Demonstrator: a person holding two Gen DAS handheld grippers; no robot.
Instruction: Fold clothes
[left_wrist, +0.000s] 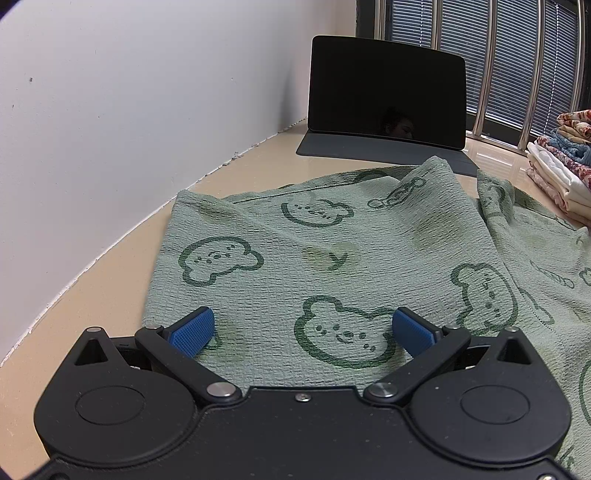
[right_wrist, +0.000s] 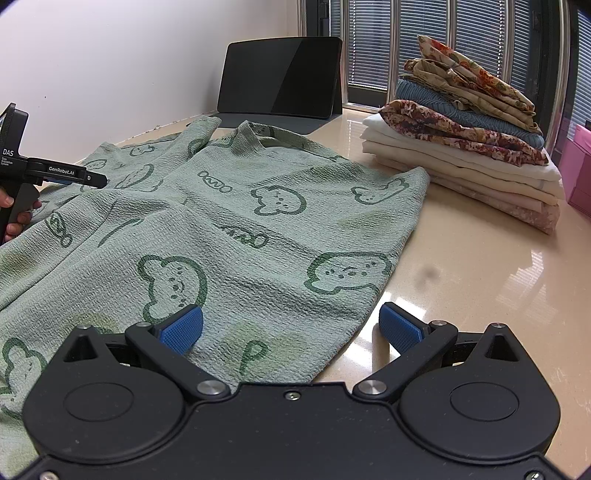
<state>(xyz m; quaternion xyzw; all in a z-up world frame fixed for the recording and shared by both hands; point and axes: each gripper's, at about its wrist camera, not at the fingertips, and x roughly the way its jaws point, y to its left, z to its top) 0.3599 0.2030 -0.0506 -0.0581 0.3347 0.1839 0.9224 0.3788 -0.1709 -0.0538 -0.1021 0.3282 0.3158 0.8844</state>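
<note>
Lying spread on the beige countertop (right_wrist: 480, 295), the green bear-print garment (right_wrist: 258, 206) looks light and limp; left gripper (left_wrist: 303, 332) and right gripper (right_wrist: 291, 328) gape, unloaded; hem corners appear best to pinch
</note>
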